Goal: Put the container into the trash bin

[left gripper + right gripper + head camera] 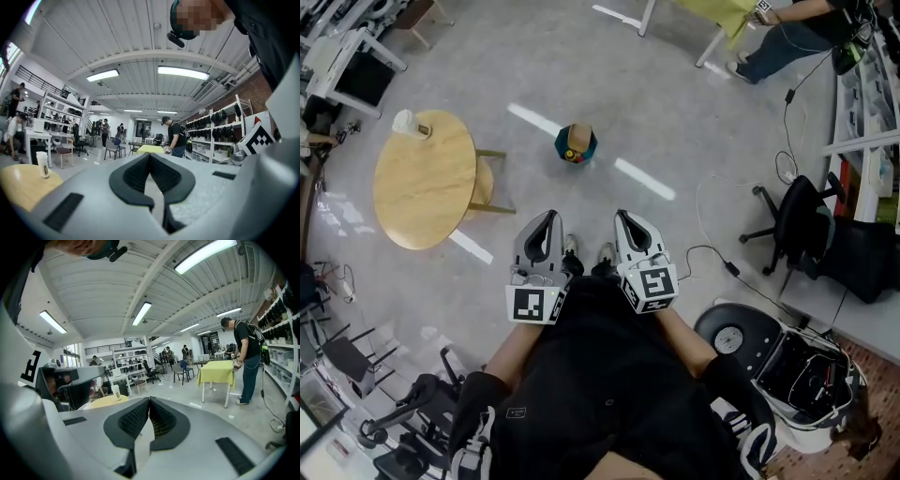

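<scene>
The container, a white lidded cup (411, 124), stands at the far edge of a round wooden table (422, 187) on the left. It also shows as a cup (42, 164) in the left gripper view and as a small cup (115, 392) in the right gripper view. A teal trash bin (576, 144) stands on the floor ahead, right of the table. My left gripper (551, 217) (149, 154) and right gripper (622, 217) (149, 399) are held side by side in front of my body. Both are shut and empty, well short of the cup and the bin.
A wooden chair (487, 184) is tucked against the round table. A black office chair (797, 220) and floor cables (717, 253) lie to the right. A yellow-green table (216, 372) with a person (246, 357) beside it stands further off. Shelving lines the right wall.
</scene>
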`<state>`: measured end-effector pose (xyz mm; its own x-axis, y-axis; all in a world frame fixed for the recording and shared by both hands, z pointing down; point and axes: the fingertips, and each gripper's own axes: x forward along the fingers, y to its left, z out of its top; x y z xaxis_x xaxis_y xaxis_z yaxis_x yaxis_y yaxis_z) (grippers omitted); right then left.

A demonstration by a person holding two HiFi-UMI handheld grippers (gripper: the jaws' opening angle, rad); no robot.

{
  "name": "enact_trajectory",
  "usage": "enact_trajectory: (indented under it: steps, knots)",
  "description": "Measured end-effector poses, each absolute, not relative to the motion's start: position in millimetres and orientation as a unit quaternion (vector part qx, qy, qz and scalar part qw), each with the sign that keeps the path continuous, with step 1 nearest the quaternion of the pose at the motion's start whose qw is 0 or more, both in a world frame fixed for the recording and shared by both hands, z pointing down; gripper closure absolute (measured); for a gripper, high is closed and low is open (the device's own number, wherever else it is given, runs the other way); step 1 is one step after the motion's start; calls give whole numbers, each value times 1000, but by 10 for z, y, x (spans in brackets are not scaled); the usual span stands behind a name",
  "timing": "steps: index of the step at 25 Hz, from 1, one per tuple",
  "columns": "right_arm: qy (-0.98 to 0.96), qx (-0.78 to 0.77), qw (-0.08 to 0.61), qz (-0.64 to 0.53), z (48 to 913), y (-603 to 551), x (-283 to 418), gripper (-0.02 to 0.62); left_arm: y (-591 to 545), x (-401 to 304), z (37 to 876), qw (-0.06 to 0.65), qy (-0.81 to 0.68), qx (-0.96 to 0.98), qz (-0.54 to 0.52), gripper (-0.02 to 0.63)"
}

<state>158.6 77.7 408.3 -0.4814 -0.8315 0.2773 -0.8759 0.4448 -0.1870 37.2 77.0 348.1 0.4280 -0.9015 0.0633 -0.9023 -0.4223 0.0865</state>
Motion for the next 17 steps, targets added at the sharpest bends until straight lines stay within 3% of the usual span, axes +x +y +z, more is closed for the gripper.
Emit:
enact_trajectory:
  steps: [17]
  knots:
    - [-851,498,71,152,4073,692,1387,568,681,214,3483,57,-537,842,3,597]
